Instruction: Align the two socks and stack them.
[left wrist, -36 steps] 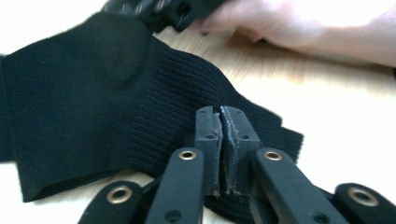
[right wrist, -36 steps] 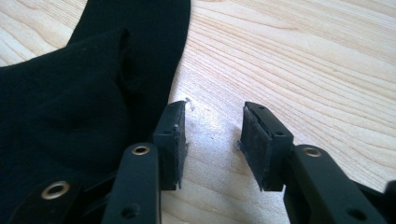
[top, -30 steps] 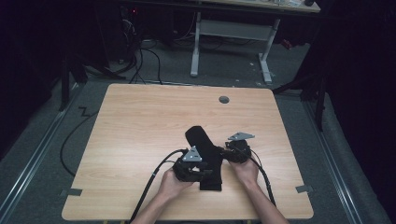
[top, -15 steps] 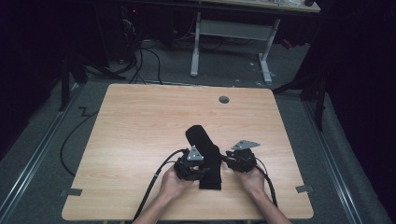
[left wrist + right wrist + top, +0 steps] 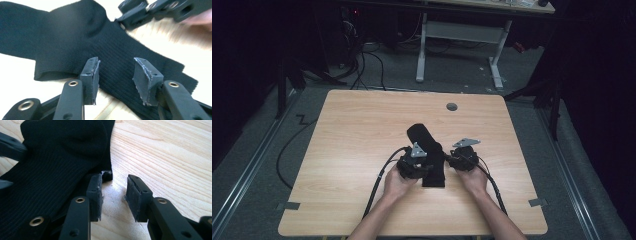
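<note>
A black ribbed sock point(image 5: 426, 142) lies on the wooden table point(image 5: 362, 130), running from the middle toward the near edge. In the left gripper view its cloth point(image 5: 75, 37) lies in layers. My left gripper point(image 5: 428, 170) reaches in from the sock's left. It hovers open point(image 5: 116, 78) over the ribbed leg, and its pads point(image 5: 93, 72) do not press on the cloth; the jaws have just opened slightly. My right gripper point(image 5: 448, 159) stands at the sock's right edge, its jaws just opening point(image 5: 113, 196). Bare wood lies between them, and the left pad point(image 5: 96, 192) is beside the sock's edge point(image 5: 50, 170).
A round grey grommet point(image 5: 452, 106) sits near the table's far edge. A cable point(image 5: 379, 180) trails from each gripper toward the person. Beyond the table stand a white desk frame point(image 5: 462, 35) and floor cables point(image 5: 362, 55).
Both hands have shifted a little around the sock. The right gripper has come in toward its right edge, and the left has edged forward over it. The sock lies much as before.
</note>
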`<act>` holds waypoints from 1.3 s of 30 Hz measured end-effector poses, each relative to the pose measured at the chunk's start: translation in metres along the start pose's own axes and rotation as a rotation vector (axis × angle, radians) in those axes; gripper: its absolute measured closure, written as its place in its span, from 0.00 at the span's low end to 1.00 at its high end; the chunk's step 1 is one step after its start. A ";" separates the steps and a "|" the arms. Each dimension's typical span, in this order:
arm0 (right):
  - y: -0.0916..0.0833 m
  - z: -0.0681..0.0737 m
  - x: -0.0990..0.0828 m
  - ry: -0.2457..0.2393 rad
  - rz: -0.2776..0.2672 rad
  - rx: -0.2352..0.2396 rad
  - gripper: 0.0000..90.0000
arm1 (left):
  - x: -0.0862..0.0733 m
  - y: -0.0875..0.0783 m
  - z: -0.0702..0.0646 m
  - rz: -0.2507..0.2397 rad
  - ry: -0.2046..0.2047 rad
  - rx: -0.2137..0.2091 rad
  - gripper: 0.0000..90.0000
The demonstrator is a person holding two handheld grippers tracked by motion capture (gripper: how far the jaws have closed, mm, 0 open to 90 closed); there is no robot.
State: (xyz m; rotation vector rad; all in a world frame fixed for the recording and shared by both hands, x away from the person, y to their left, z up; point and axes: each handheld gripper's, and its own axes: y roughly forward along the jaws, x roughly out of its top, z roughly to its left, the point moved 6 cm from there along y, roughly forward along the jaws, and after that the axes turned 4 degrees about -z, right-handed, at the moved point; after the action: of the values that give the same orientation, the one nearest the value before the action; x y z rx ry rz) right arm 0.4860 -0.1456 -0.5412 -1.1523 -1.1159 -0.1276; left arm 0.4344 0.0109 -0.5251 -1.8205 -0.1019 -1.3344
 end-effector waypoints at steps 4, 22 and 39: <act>0.000 0.000 0.000 0.001 0.000 0.001 0.72 | 0.002 -0.009 -0.017 -0.010 0.025 -0.037 0.61; -0.007 0.012 -0.006 0.008 -0.009 0.043 0.71 | -0.013 0.007 -0.030 0.042 0.059 -0.054 0.79; -0.001 0.007 -0.002 0.029 -0.027 0.028 0.72 | -0.003 -0.016 -0.038 -0.017 0.143 -0.105 0.93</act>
State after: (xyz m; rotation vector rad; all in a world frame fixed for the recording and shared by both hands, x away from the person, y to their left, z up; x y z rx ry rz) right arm 0.4804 -0.1415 -0.5425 -1.1077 -1.1052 -0.1491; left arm 0.3970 -0.0028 -0.5160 -1.8076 0.0302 -1.5024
